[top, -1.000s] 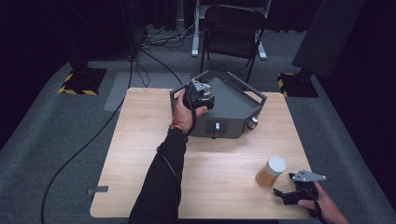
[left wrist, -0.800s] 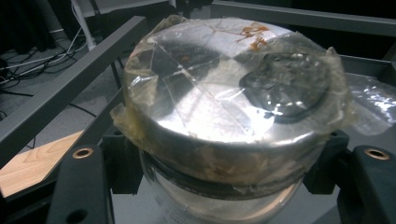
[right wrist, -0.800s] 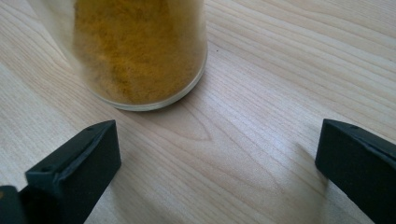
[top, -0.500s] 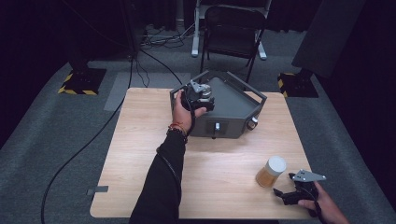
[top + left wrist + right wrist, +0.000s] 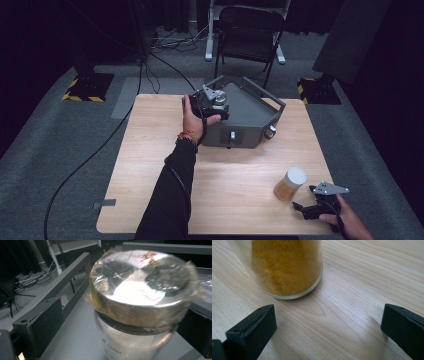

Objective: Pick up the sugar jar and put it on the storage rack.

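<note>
Leftmost, left gripper (image 5: 216, 106) over grey box (image 5: 250, 107), jaws on either side of clear jar (image 5: 140, 305), grip unclear. Further right, spice jar (image 5: 290, 183) upright on table (image 5: 150, 165). Rightmost, right gripper (image 5: 306, 210) spread wide, just short of spice jar.

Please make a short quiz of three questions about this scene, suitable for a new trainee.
1. True or false: the right gripper is closed around the jar of yellow powder.
2. Multiple choice: the clear jar with the taped lid between the left gripper jaws is over
A. the grey metal tray
B. the bare wooden table
C. the chair
3. Fill in: the yellow-powder jar stands on the ____.

Key:
1. False: the jaws are spread open and the jar stands apart, ahead of them.
2. A
3. table
</note>
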{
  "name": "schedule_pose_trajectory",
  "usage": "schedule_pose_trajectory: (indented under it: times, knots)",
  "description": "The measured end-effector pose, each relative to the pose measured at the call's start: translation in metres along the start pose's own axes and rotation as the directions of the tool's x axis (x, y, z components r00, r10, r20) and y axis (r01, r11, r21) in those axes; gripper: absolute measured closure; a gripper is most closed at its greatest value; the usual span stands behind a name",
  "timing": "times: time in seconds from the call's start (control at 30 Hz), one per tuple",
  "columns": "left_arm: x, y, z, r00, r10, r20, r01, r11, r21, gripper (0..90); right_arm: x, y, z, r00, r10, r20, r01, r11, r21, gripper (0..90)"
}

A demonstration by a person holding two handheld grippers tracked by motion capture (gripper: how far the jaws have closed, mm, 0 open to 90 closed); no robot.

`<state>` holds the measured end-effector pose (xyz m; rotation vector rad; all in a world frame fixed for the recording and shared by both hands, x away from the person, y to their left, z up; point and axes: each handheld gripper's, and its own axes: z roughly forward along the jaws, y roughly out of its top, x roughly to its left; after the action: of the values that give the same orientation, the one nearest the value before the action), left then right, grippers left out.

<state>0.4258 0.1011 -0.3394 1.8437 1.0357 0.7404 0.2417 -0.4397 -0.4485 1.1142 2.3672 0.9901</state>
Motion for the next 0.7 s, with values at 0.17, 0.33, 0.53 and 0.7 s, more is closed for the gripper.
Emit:
schedule_pose_trajectory:
  times: [0.17,0.33,0.53,0.7]
  knots:
    - [0.002,0.0,-0.007,0.9999,0.013,0.01,-0.013,0.9999,-0.007,0.3,0.0,0.0,0.0,1.0,0.0,0.0,0.0,1.0,0.0,0.0]
    - [0.003,0.0,-0.013,0.999,0.039,0.021,-0.039,0.9992,-0.005,0.2,0.0,0.0,0.0,1.0,0.0,0.0,0.0,1.0,0.0,0.0]
    - [0.002,-0.004,-0.021,0.9972,0.068,0.03,-0.068,0.9976,-0.01,0.2,0.0,0.0,0.0,1.0,0.0,0.0,0.0,1.0,0.0,0.0]
    - [-0.001,-0.009,-0.027,0.9941,0.095,0.052,-0.094,0.9953,-0.02,0.1,0.0,0.0,0.0,1.0,0.0,0.0,0.0,1.0,0.0,0.0]
